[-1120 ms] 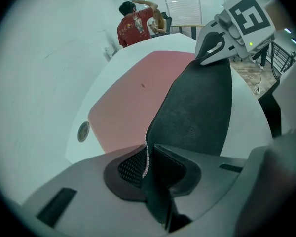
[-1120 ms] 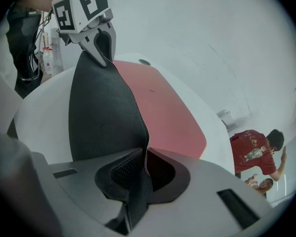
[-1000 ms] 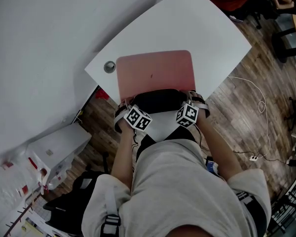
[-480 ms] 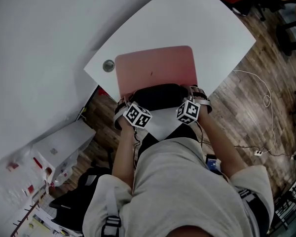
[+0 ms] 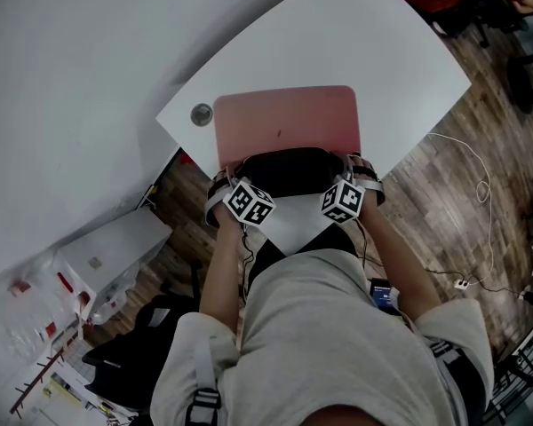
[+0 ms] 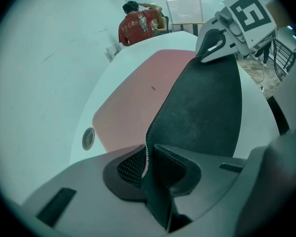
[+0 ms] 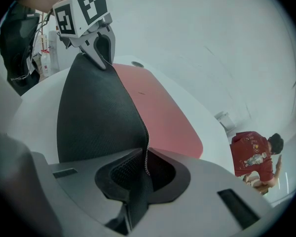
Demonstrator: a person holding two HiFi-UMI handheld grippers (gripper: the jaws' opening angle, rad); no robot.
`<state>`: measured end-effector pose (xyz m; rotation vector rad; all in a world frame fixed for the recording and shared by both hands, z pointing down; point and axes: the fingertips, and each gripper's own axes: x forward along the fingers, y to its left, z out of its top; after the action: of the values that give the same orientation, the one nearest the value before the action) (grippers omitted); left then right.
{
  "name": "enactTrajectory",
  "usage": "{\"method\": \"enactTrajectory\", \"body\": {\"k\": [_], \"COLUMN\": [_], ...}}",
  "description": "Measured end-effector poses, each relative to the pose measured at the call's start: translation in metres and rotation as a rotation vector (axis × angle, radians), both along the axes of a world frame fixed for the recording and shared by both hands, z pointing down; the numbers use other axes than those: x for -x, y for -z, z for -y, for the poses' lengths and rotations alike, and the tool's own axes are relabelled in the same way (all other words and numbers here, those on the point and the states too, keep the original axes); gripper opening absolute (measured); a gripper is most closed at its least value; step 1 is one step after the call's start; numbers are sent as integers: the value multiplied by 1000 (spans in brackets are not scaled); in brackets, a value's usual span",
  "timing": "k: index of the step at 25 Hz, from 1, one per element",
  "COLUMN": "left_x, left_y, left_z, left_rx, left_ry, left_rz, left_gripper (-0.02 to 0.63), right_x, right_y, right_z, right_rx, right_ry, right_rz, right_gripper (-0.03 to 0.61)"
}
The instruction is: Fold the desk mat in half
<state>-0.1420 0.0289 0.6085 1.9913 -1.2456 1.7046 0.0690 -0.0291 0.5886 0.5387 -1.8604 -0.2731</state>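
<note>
The desk mat [image 5: 284,124] is pink on top and black underneath, and it lies on the white table [image 5: 382,51]. Its near edge is lifted and curled back, so the black underside [image 5: 289,171] faces up between the grippers. My left gripper [image 5: 235,177] is shut on the near left corner, and the mat's stitched edge [image 6: 147,157] is pinched between its jaws. My right gripper [image 5: 351,174] is shut on the near right corner [image 7: 145,169]. Each gripper view shows the other gripper, the right gripper [image 6: 207,51] and the left gripper [image 7: 101,53], at the far end of the raised fold.
A round cable grommet [image 5: 202,114] sits in the table left of the mat. A person in a red shirt [image 6: 138,23] sits beyond the far end of the table. A white cable [image 5: 480,193] trails over the wooden floor at right. A white wall runs along the left.
The head view has shifted slightly. Both grippers keep hold of the raised near edge in about the same place.
</note>
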Motion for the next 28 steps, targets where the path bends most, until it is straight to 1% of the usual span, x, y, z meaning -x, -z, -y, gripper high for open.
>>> {"method": "enactTrajectory", "body": {"k": [8, 14, 17, 23, 26, 28], "left_x": [1, 7, 4, 10, 9, 10], "left_y": [0, 4, 5, 7, 9, 10], "left_z": [5, 11, 11, 11, 9, 12], "left_rx": [4, 19, 15, -31, -24, -23], "left_ry": [41, 26, 38, 42, 24, 27], "left_rz": [-16, -4, -3, 23, 42, 42], "left_gripper": [41, 41, 41, 41, 41, 41], "right_x": [0, 6, 2, 7, 6, 7], "right_y": [-1, 2, 3, 4, 5, 6], "right_z": [5, 9, 10, 11, 9, 12], "right_rx": [41, 86, 82, 59, 55, 49], "right_ry": [35, 94, 111, 113, 112, 112], "right_rz": [21, 40, 56, 82, 79, 82], "right_gripper": [54, 54, 54, 54, 54, 54]}}
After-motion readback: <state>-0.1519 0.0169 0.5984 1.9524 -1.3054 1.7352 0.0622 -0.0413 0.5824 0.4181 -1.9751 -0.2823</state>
